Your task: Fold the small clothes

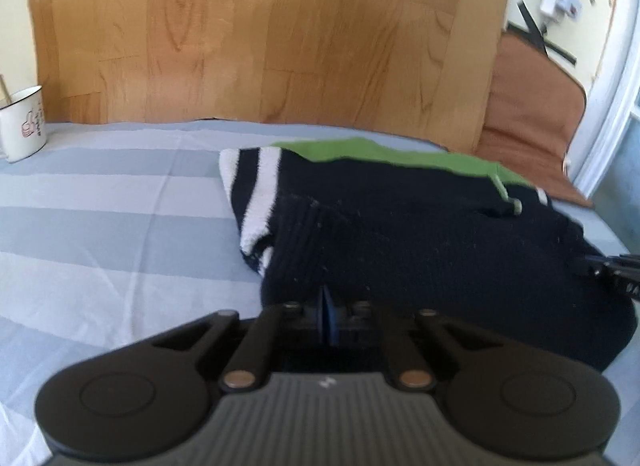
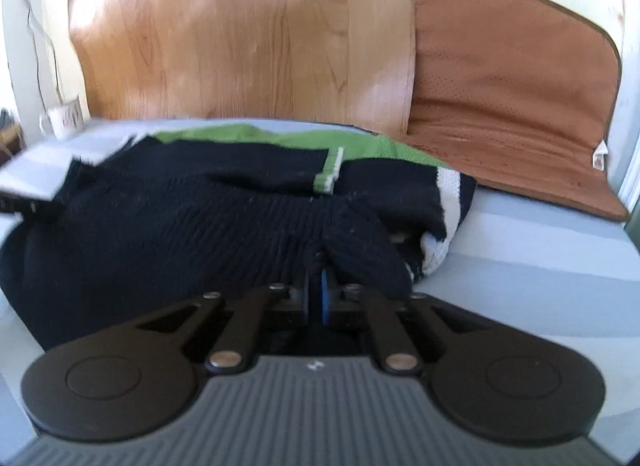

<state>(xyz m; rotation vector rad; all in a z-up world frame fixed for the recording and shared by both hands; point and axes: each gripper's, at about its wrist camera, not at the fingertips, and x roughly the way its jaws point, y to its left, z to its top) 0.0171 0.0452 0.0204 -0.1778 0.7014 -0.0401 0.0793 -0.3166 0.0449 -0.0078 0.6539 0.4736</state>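
Observation:
A small black knit sweater with white-striped cuffs and a green panel lies on the striped sheet. My left gripper is shut on the sweater's near black edge, close to its left sleeve. In the right wrist view the same sweater is bunched and raised at the near edge. There my right gripper is shut on a pinched fold of black knit beside the white-striped right cuff. The right gripper's dark tip shows at the right edge of the left wrist view.
A white enamel mug stands at the far left of the sheet, also in the right wrist view as a mug. A wooden board stands behind the sheet. A brown cushion leans at the back right.

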